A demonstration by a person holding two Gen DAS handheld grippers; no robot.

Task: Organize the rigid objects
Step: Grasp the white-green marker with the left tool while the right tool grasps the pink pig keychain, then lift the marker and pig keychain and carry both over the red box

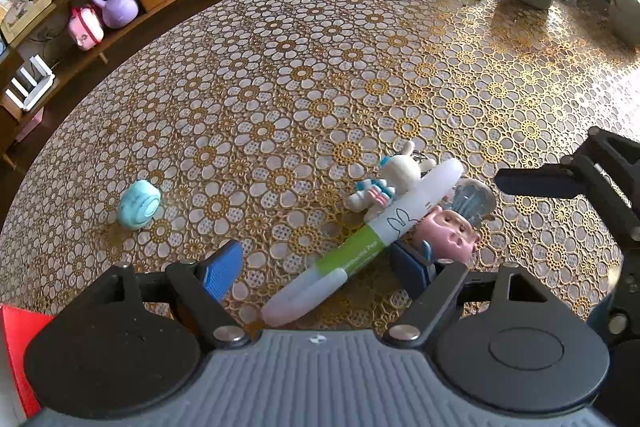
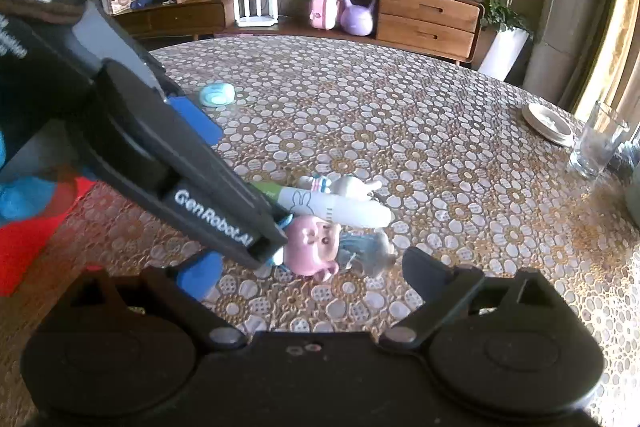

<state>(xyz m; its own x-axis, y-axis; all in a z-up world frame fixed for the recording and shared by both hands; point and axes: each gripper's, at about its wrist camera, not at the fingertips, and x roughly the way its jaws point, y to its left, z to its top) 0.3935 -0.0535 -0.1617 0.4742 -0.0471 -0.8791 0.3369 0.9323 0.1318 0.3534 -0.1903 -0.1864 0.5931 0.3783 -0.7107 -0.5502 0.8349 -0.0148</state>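
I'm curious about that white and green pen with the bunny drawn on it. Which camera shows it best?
The left wrist view: the pen lies there whole, from end to end, between the open fingers of the left gripper. In the right wrist view the left gripper's black body covers the pen's green end, so only the white half with the bunny shows.

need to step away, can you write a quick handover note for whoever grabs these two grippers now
Left hand-held gripper: open, empty, low over the marker pen, which lies between its fingers untouched.
Right hand-held gripper: open, empty, facing the pink figurine.
Things: pen lies across the pink figurine and white rabbit toy in one heap on the table; blue round eraser-like piece sits apart to the left.
Done: nothing sorted yet.
Left: lift the pen, separate the toys, place everything.
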